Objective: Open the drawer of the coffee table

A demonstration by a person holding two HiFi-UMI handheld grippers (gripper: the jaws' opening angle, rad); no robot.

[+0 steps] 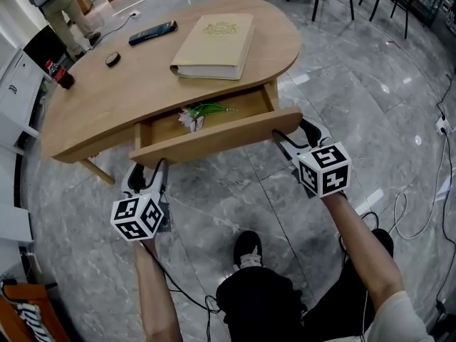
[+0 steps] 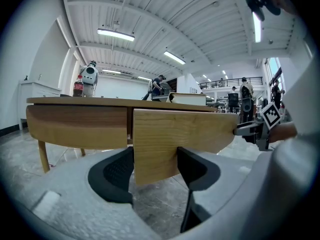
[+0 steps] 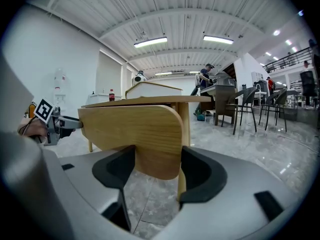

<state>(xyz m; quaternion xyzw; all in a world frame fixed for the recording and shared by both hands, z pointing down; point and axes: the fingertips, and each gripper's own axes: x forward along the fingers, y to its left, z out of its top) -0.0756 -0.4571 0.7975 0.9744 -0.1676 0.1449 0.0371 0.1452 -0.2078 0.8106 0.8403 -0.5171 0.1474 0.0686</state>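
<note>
Both ends of the drawer front (image 1: 221,137) are pinched: the left gripper (image 1: 146,171) holds its left end and the right gripper (image 1: 291,140) its right, fingers closed against the panel. The drawer stands open beneath the worktop (image 1: 107,98), with a green sprig (image 1: 206,110) inside.

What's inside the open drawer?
Inside the drawer lies a small green sprig with a pale flower. The drawer's back part sits under the tabletop, so anything there is hidden.
</note>
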